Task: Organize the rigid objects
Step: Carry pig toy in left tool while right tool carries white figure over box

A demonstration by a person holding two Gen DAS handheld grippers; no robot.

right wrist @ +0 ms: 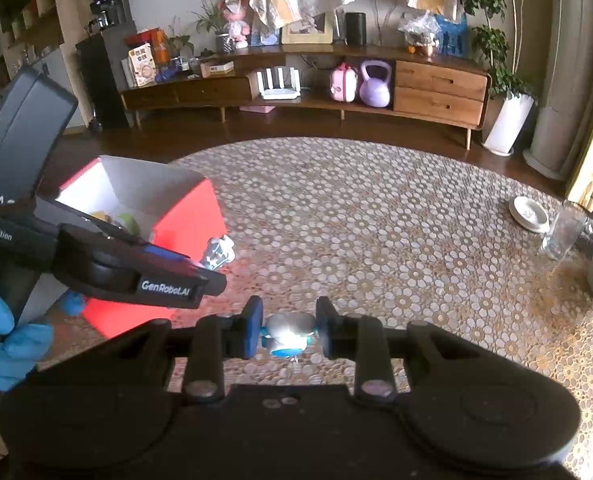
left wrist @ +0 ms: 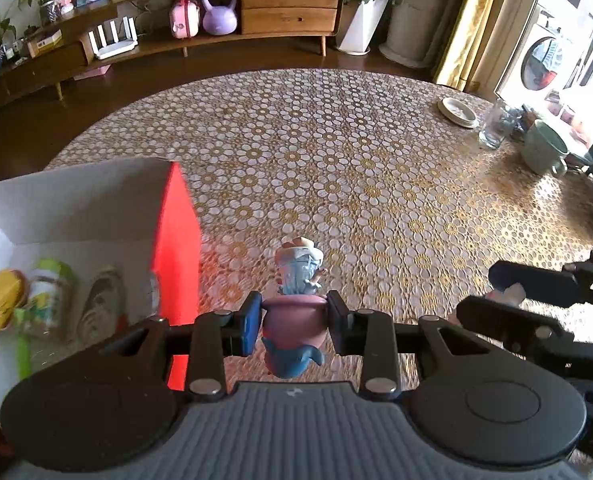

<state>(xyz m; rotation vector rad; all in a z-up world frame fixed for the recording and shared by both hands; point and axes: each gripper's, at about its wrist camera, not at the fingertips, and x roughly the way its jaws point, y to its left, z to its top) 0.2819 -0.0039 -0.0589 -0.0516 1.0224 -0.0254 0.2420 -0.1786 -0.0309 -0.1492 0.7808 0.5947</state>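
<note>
Left claw (left wrist: 294, 322) gripping pink-blue figurine (left wrist: 292, 320), right claw (right wrist: 289, 330) pinching pale, possibly toy, object (right wrist: 288, 330)

Beyond the fingers, past the flower-patterned table (left wrist: 336, 140), a long wooden sideboard (right wrist: 436, 92) lines the far wall over dark wood floor (right wrist: 176, 136). Right of them, sunlight enters past a yellow curtain (left wrist: 472, 20).

- "GenRobot.AI" in white on the left gripper (right wrist: 216, 258) finger
- "Data Acquisition System", partly cut off, on that same gripper's black body
</note>
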